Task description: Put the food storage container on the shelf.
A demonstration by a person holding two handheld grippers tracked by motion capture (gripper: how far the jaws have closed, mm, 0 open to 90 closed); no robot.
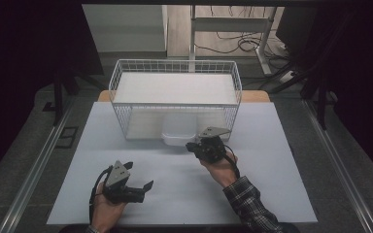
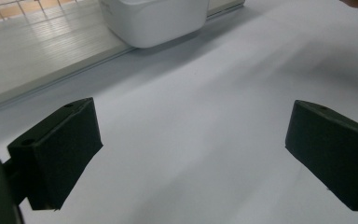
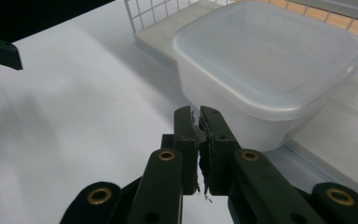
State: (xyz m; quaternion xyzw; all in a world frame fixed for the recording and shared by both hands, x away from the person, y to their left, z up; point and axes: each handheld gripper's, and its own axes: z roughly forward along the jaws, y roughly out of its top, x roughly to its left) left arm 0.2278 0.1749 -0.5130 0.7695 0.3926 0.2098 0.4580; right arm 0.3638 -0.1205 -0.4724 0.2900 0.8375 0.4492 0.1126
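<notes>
A translucent white plastic tub [image 1: 178, 137] with a lid [image 3: 265, 60] sits on a pale board [image 2: 42, 51] at the front of a white wire basket [image 1: 175, 63]. The tub [image 2: 154, 18] juts out past the board's edge. My right gripper [image 1: 190, 145] is at the tub's front right. Its jaws are shut, and their tips [image 3: 198, 112] are right in front of the tub's wall, below the rim. I see nothing clearly held between them. Near the table's front left my left gripper [image 1: 138, 175] is open above the bare sheet [image 2: 191, 144].
The table is covered by a light grey sheet [image 1: 252, 194]. The wire basket stands across the far middle. Metal rails [image 1: 34, 170] run along both sides of the table. Cables and a desk frame [image 1: 233, 24] lie on the floor beyond.
</notes>
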